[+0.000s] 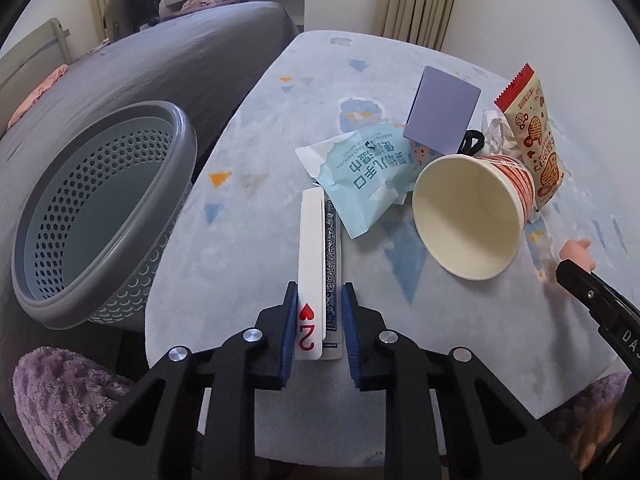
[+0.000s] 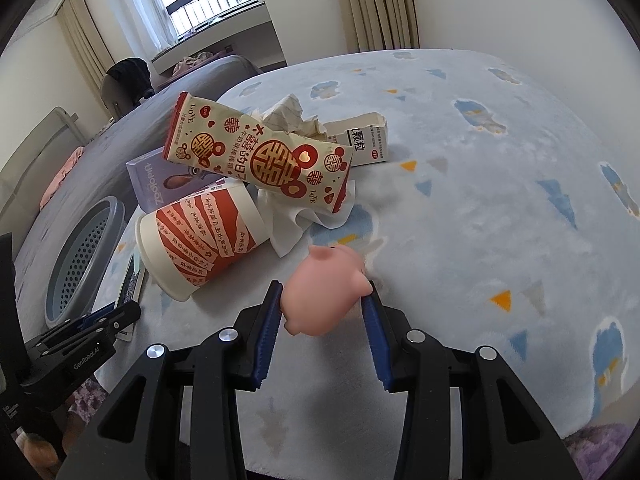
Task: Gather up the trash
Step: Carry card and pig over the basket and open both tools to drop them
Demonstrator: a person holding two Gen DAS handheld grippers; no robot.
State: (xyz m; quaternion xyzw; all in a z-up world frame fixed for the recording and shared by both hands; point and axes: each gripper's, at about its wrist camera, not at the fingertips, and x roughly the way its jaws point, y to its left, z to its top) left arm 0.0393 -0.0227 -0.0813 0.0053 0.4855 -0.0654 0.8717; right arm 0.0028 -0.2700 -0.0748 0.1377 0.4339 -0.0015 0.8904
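Note:
My left gripper (image 1: 319, 289) is shut on two playing cards (image 1: 316, 248), a two of hearts and a blue-backed one, which stand on edge on the table between the blue pads. My right gripper (image 2: 325, 286) is shut on a pink pig toy (image 2: 320, 296) just above the cloth. Ahead lies a heap of trash: a tipped paper cup (image 1: 472, 216) (image 2: 200, 236), a blue wet-wipe packet (image 1: 360, 176), a red and cream snack wrapper (image 1: 536, 136) (image 2: 264, 156), crumpled paper (image 2: 292, 116), a white tissue (image 2: 304, 216) and a torn medicine box (image 2: 364, 140).
A grey perforated basket (image 1: 184, 128) (image 2: 116, 216) stands on the grey bed (image 1: 160, 60) left of the table. A purple box (image 1: 440, 112) (image 2: 160, 184) stands behind the cup. The pale blue patterned cloth (image 2: 500, 220) stretches bare to the right. Curtains and a wall lie beyond.

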